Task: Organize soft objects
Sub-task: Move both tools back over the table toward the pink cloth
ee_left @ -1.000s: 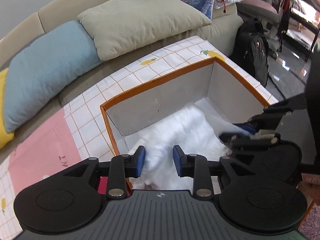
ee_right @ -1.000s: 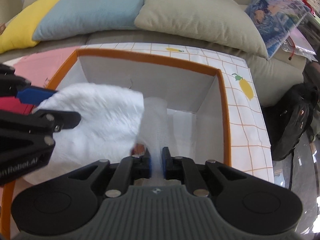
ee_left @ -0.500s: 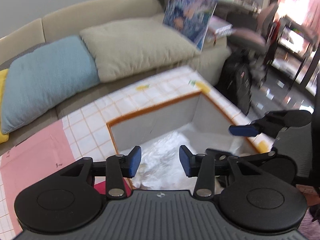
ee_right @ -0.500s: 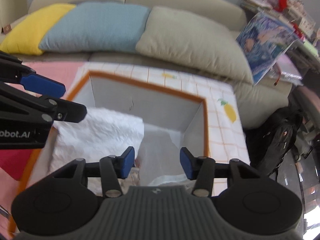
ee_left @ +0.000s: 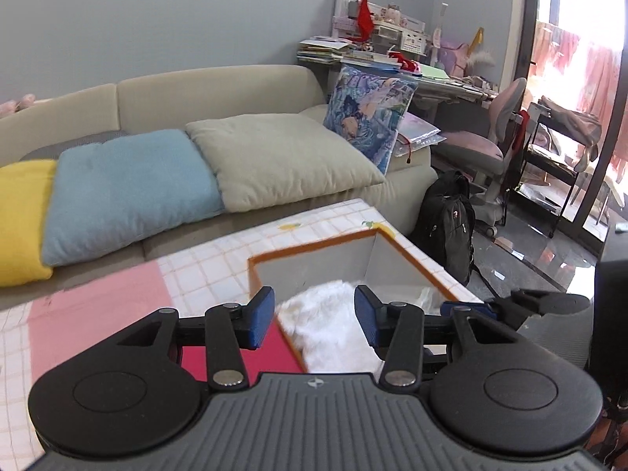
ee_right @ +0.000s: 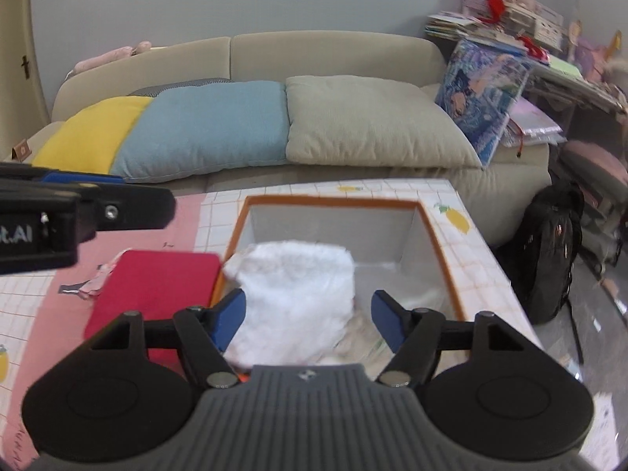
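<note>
A white fluffy cloth (ee_right: 298,290) lies in an orange-rimmed cardboard box (ee_right: 333,201), draped against its near-left side. My right gripper (ee_right: 309,306) hovers above the box's near edge; its jaws are opening and nothing is between the pads. In the left wrist view my left gripper (ee_left: 314,306) stands open above the same cloth (ee_left: 329,325) and box (ee_left: 314,245), holding nothing. The left gripper's fingers (ee_right: 117,208) also show at the left of the right wrist view. Pale crumpled material (ee_right: 376,337) lies on the box floor.
A flat red pad (ee_right: 157,286) lies left of the box on the checked and pink table cover (ee_right: 188,212). Yellow (ee_right: 90,133), blue (ee_right: 208,125), beige (ee_right: 365,121) and printed (ee_right: 482,90) cushions rest on the sofa behind. A black backpack (ee_right: 549,259) stands at the right.
Both grippers let go of the white cloth, opened, and rose back away from the box. The cloth now lies in the box.
</note>
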Tool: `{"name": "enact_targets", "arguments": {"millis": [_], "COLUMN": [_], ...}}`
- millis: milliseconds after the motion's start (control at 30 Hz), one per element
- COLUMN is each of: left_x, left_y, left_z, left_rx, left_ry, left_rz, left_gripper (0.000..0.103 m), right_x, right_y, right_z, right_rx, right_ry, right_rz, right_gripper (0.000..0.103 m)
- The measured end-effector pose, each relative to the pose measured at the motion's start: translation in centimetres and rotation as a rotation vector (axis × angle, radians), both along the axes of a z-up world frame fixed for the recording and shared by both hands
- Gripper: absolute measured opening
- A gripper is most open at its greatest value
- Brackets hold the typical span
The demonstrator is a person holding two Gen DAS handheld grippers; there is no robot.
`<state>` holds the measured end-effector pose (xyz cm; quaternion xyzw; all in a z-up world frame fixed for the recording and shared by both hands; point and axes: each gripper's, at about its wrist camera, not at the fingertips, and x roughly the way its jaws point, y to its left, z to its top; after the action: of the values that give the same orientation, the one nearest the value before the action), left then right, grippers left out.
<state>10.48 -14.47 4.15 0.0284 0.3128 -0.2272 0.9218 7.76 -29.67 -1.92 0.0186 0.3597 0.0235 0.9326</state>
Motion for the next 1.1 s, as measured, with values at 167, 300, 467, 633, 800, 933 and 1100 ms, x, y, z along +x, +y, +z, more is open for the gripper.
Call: {"name": "enact_targets", "arguments": {"millis": [167, 300, 467, 633, 800, 933, 1100], "left_x": [-2.2, -3.8, -5.3, -6.8, -7.8, -7.6, -6.7], "left_y": [2.2, 4.2, 7.1, 9.6, 12.3, 13.9, 15.4], "left_z": [-1.1, -2.3, -3.8, -5.0, -5.8, -6.0, -6.1], "left_rx": [0.013, 0.024, 0.020, 0.055, 0.052, 0.045, 0.058], "left_ry": [0.011, 0.031, 0.078, 0.110, 0.135, 0.148, 0.153], "left_rz": [0.044, 0.079, 0.143, 0.200, 0.262, 0.292, 0.296], "left_gripper": [0.054, 0.054, 0.054, 0.054, 0.054, 0.054, 0.054], "right_x": [-2.7, -4.4, -5.9, -6.5, -6.5, -6.2, -5.2], "right_y": [1.6, 3.4, 5.7, 8.3, 10.9, 12.9, 15.2], "right_z": [-1.0, -1.9, -2.8, -3.4, -3.3, -3.0, -2.6], "right_rx": [0.058, 0.049, 0.040, 0.018, -0.006, -0.039, -0.086], "right_ry": [0.051, 0.083, 0.118, 0.141, 0.139, 0.131, 0.121], "right_rz": [-0.012, 0.019, 0.085, 0.178, 0.259, 0.334, 0.436], "right_gripper": [0.072, 0.074, 0.074, 0.074, 0.074, 0.074, 0.072]}}
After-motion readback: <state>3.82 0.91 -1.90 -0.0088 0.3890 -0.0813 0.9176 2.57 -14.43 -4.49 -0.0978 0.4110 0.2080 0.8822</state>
